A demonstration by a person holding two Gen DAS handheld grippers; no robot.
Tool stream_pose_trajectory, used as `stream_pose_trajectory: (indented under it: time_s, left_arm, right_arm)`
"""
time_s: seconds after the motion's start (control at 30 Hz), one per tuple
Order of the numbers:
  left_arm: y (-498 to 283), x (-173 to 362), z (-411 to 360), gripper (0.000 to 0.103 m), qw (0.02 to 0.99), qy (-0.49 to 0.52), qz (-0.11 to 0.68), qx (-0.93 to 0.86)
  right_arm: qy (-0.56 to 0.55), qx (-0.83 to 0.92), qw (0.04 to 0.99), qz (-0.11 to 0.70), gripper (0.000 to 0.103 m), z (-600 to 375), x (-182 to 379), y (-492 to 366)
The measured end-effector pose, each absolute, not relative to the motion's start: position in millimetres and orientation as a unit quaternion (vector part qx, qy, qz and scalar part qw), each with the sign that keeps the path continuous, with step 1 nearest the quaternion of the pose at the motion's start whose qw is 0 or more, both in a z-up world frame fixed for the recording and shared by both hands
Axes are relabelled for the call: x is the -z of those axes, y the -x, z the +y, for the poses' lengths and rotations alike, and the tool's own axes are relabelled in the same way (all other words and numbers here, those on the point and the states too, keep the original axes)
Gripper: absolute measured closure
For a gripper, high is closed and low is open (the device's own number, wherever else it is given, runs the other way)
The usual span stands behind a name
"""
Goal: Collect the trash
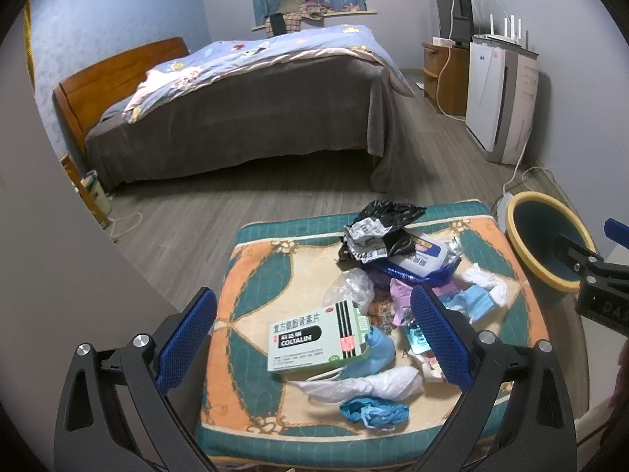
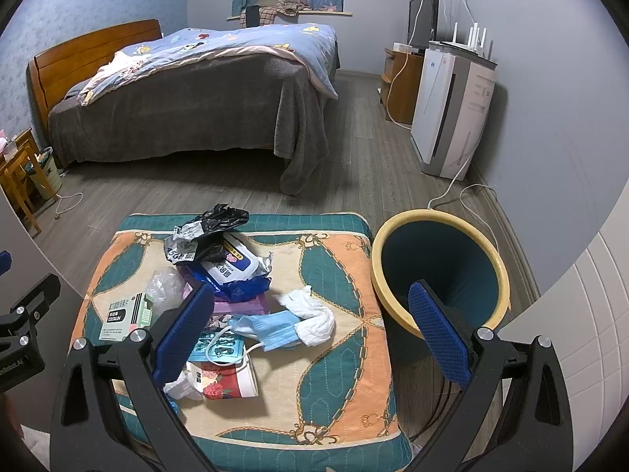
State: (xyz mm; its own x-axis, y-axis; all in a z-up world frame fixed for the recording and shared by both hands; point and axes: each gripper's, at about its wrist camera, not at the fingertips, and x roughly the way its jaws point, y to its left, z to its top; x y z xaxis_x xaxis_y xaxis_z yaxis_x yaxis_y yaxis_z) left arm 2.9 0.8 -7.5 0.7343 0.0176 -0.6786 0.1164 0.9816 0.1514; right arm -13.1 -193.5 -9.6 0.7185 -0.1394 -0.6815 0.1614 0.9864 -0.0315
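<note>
Nothing is binned yet: both the left gripper point(image 1: 314, 338) and right gripper point(image 2: 310, 338) are hovering with jaws released, litter covering the cushion point(image 2: 334, 259) beside the empty-looking wastebasket point(image 2: 440, 275).

Right gripper point(image 2: 310, 338) held above the patterned cushion point(image 2: 338, 354), jaws wide apart, nothing between them. Trash heaped left of centre: black bag point(image 2: 220, 220), wipes pack point(image 2: 232, 265), blue face mask point(image 2: 271, 330), medicine box point(image 2: 124, 316). Yellow-rimmed bin point(image 2: 393, 306) just right of the cushion.

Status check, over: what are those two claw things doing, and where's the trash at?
Left gripper open, empty, over medicine box. Right gripper open, empty, above face mask. Trash piled on cushion; bin beside it, nothing blocking.
</note>
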Motion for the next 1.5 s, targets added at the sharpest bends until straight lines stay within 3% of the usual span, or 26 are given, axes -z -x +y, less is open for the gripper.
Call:
stream_pose_trajectory:
  time_s: [1.13,1.5]
  left_arm:
    - [-16.7,8.0,-13.1,0.005,0.929,-0.124,0.345,0.055]
    - [-52.7,19.9,-3.8,0.005,0.917,-0.051,0.39,0.07]
  right_arm:
    - [0.021,0.095,0.918,0.384,0.006,-209.3,32.7,-10.9]
    - [0.002,0.071,0.904,0.421,0.006,-222.7,53.9,-40.9]
